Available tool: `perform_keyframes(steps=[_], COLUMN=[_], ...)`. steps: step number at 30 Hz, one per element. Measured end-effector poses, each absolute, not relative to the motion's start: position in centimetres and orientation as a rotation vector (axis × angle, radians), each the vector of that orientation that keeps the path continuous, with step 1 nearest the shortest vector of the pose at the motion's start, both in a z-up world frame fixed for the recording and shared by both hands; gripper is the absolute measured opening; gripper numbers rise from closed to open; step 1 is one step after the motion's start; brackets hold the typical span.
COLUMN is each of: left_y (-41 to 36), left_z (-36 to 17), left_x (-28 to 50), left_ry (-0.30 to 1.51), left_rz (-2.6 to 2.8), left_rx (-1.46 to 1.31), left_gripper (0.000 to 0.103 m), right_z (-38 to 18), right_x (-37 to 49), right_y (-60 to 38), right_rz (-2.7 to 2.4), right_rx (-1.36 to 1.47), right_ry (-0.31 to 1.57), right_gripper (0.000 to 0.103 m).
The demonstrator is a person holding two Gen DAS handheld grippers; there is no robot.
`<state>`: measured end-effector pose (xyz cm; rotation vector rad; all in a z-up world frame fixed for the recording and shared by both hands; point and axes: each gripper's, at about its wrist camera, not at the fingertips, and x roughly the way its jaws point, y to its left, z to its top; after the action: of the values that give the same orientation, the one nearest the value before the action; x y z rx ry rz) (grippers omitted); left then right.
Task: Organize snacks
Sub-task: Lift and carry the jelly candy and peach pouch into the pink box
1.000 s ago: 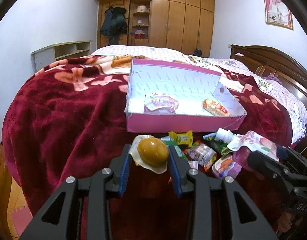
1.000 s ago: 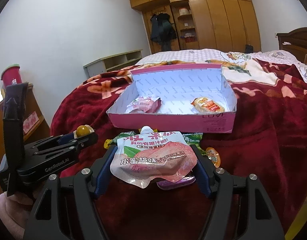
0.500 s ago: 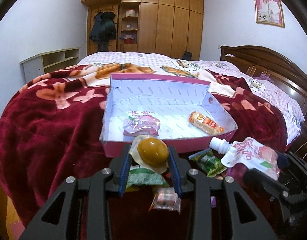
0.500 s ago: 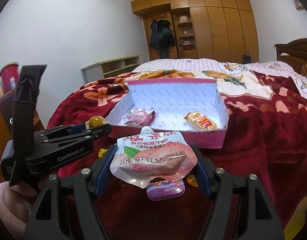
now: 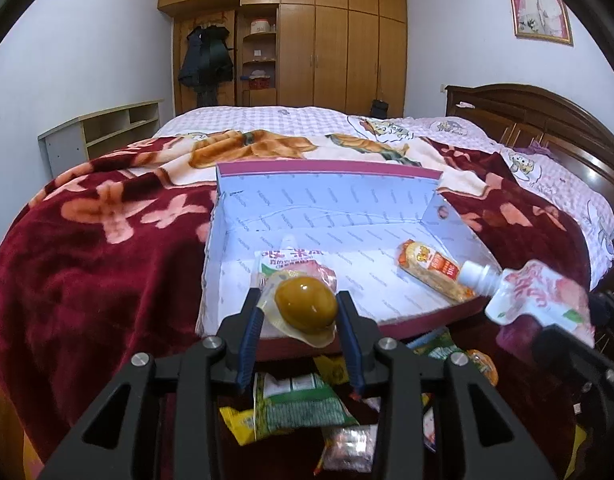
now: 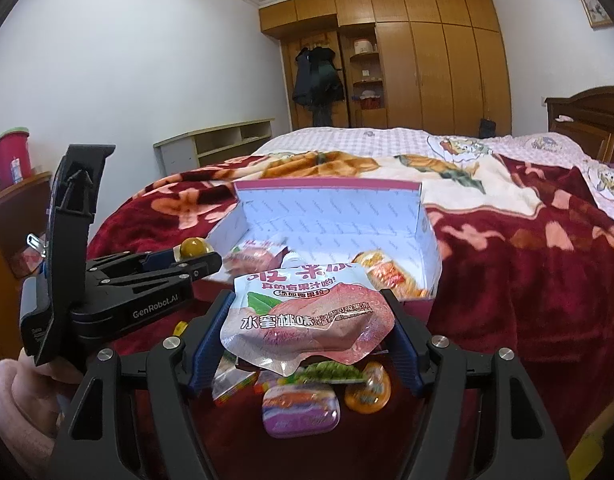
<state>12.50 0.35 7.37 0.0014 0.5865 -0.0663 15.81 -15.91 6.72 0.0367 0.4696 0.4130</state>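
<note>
Right wrist: right gripper (image 6: 307,320) clamps peach pouch (image 6: 307,308) upright, spout toward box (image 6: 331,208)

Left gripper (image 5: 301,312) tilts gently downward, its jaws pulled in narrow and clamped on a small brown packet (image 5: 306,306). Right gripper (image 6: 307,316) sits alongside at a similar shallow downward tilt, jaws about half spread and pressing both edges of a pink pouch (image 6: 307,312). A hand (image 6: 17,396) in a pink fuzzy sleeve grips the left gripper's handle from below.
</note>
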Motion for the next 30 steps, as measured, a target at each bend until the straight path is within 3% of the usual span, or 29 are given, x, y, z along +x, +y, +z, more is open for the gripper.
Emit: perform_keyframes(steps=[30], left_y=[0.6], left_z=[6.3], left_x=[21.7], left_ry=[0.603], left_rz=[-0.063], left_rx=[0.010], left_gripper=[0.041], right_z=[5.0], right_x=[24.5], right_y=[-13.3], right_rz=[0.401], right_rx=[-0.002], right_ry=[0.529], right_gripper=[0.072])
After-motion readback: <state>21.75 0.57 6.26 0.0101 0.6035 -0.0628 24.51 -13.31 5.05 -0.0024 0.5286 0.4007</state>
